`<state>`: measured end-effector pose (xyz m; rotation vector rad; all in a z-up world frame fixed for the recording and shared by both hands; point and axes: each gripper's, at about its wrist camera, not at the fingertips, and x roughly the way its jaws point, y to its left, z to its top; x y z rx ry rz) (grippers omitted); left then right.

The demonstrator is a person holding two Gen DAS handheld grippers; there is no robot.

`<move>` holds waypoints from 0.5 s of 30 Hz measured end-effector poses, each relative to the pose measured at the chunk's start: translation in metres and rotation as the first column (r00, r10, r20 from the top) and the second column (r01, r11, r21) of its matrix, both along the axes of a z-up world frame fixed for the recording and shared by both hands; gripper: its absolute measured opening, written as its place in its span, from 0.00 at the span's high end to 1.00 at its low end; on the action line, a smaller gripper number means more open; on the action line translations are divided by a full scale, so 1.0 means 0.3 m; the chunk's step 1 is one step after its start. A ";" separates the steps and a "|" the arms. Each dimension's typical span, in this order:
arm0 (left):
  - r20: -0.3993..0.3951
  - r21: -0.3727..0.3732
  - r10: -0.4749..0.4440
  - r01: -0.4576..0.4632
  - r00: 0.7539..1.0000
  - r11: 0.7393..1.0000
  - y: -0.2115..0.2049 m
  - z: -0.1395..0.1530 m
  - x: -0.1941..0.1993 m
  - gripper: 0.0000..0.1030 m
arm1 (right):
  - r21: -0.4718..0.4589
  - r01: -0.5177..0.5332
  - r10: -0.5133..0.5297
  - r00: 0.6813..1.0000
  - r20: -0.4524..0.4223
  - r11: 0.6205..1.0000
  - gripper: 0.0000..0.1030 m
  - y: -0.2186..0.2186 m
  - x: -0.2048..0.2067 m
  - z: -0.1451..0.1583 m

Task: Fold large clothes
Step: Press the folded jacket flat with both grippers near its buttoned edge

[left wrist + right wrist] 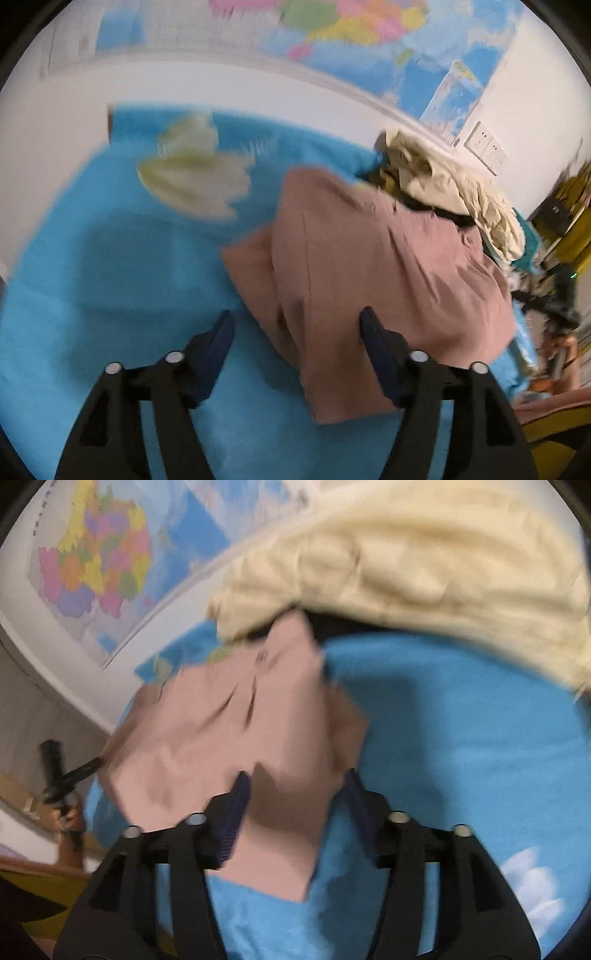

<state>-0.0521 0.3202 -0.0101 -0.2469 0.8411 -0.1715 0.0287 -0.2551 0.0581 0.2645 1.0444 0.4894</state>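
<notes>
The pink garment (369, 266) looks soft, light and floppy; best pinched at a hem corner. Both the left gripper (297, 328) and right gripper (297, 788) gape, holding nothing.

1. A coloured wall map (99, 565) hangs on the white wall behind the worktop.
2. A blue cloth (110, 258) with a pale printed pattern covers the worktop.
3. White wall sockets (485, 144) sit below the map's right end.
4. Yellow furniture (576, 206), blurred, stands far right.
</notes>
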 end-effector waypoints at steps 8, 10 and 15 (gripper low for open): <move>-0.017 0.209 -0.035 0.038 0.999 0.977 -0.099 0.014 0.188 0.26 | -0.183 -0.070 0.091 0.990 0.112 0.981 0.34 0.170 0.152 -0.027; -0.056 0.239 -0.043 0.056 0.997 0.969 -0.113 -0.025 0.246 0.41 | -0.216 -0.093 0.117 0.988 0.099 0.972 0.45 0.198 0.191 -0.073; -0.101 0.202 -0.042 0.061 0.994 0.977 -0.098 -0.074 0.320 0.95 | -0.242 -0.121 0.143 0.987 0.077 0.963 0.96 0.260 0.272 -0.111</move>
